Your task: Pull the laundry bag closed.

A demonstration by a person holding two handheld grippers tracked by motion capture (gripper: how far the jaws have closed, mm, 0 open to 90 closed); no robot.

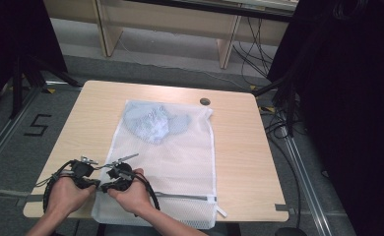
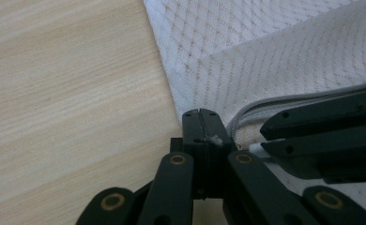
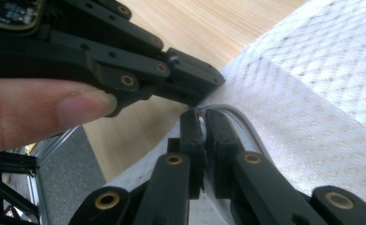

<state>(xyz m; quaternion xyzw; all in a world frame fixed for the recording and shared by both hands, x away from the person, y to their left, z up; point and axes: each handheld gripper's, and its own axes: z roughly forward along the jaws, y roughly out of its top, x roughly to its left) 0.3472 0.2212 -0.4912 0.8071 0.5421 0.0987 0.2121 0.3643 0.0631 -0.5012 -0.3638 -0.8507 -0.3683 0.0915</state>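
1. A white mesh laundry bag (image 1: 165, 162) lies flat on the wooden table (image 1: 239, 157), a pale blue garment (image 1: 153, 123) inside at its far end.
2. The left gripper (image 2: 201, 123), jaws pressed together, pinches the bag's near-left corner, probably to anchor it.
3. The right gripper (image 3: 203, 123) nips the grey zipper (image 3: 240, 123) just beside it, apparently gripping the pull.

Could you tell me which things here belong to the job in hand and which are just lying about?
In the job:
- white mesh laundry bag
- its grey zipper
- light blue garment inside it
- left gripper
- right gripper

Lying about:
- round dark cable grommet
- floor cables
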